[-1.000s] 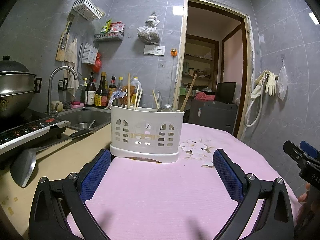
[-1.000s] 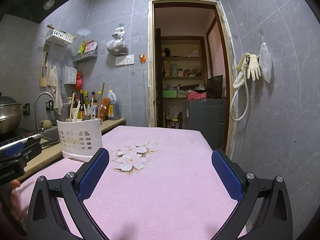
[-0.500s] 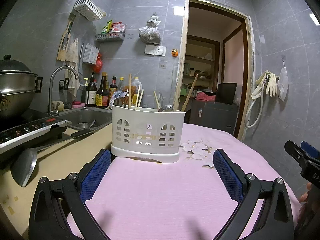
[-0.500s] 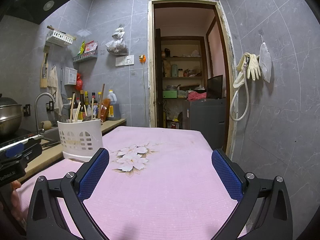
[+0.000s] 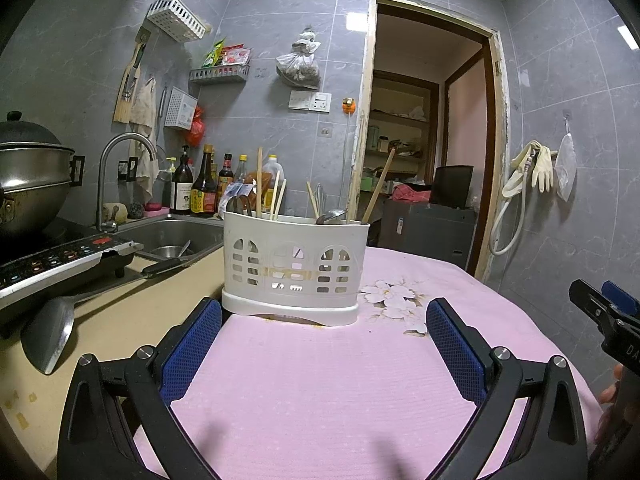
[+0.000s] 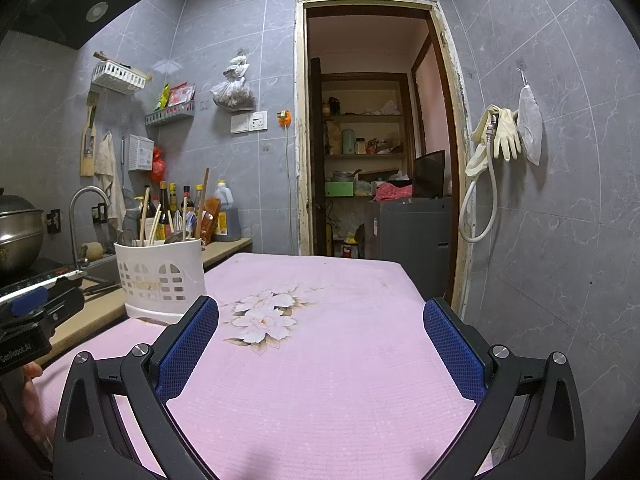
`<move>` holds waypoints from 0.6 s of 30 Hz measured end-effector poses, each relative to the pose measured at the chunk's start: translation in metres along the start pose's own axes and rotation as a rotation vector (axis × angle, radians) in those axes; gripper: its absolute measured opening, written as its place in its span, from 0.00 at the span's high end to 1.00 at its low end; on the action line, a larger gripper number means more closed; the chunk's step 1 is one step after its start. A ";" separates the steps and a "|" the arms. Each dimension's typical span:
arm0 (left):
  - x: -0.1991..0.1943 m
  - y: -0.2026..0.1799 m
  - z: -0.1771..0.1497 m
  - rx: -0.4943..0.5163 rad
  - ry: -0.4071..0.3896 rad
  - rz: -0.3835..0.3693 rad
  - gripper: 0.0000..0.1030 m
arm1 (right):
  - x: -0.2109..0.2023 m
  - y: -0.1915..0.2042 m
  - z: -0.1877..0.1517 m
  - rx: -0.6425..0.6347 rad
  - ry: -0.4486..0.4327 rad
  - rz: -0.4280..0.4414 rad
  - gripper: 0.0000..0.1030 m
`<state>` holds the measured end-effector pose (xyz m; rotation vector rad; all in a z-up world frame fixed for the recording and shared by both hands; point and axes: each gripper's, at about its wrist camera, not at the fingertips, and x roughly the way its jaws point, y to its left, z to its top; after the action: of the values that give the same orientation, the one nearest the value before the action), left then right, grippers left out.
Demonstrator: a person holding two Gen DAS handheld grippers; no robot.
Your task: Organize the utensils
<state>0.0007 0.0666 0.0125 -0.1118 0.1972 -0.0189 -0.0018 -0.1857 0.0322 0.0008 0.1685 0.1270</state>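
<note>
The left hand-held gripper is held low over the desk with its jaws spread wide and nothing between them, squared up to the caddy so that the holder sits framed between the two fingers. The pads are faced with a blue, finely meshed rubber on black jointed arms, a covering suited to thin, smooth handles. The right hand-held gripper is likewise parted and empty, held further right over bare cloth, with the caddy well off to its left.

The desk is covered by a pink, finely ribbed cloth printed with a white flower. The caddy stands near the cloth's left edge, beside the counter; it is a white plastic, oval-fronted holder on a wider foot, pierced with arched windows and small slots, presumably for draining. The utensils already stand upright inside it: pale wooden chopsticks, a longer wooden handle leaning right, and a metal spoon bowl at the rim. How they are sorted among compartments cannot be told.

A metal spatula lies flat on the tan counter to the left. The scene would fit utensils already gathered into the caddy, or a caddy about to be sorted.
</note>
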 end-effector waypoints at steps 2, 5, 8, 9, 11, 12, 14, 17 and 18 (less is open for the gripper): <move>0.000 0.000 0.000 0.000 0.000 0.000 0.03 | 0.000 -0.001 0.000 -0.001 0.000 0.000 0.00; 0.000 0.000 0.000 0.000 0.001 0.000 0.03 | 0.000 -0.001 0.000 0.000 0.000 0.000 0.00; 0.000 0.000 -0.001 0.000 0.001 0.001 0.03 | 0.000 -0.001 0.000 0.000 0.000 0.000 0.00; 0.000 0.000 0.000 0.001 0.001 0.003 0.03 | 0.000 -0.001 0.000 0.000 0.000 0.000 0.00; -0.001 0.000 0.000 0.000 0.001 0.003 0.03 | 0.000 -0.001 0.000 0.000 0.000 0.000 0.00; -0.001 0.000 0.000 0.000 0.001 0.003 0.03 | 0.000 0.000 0.000 0.000 0.000 0.000 0.00; 0.000 0.000 0.000 0.001 0.002 0.003 0.03 | 0.000 0.000 0.000 0.000 0.001 -0.001 0.00; -0.001 -0.001 0.000 0.002 0.000 0.003 0.03 | -0.001 0.002 0.001 -0.003 0.004 -0.001 0.00; -0.001 -0.001 0.000 0.003 0.000 0.003 0.03 | -0.001 0.001 0.002 -0.002 0.004 -0.001 0.00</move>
<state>0.0001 0.0658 0.0128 -0.1088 0.1970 -0.0164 -0.0029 -0.1846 0.0347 -0.0018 0.1724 0.1264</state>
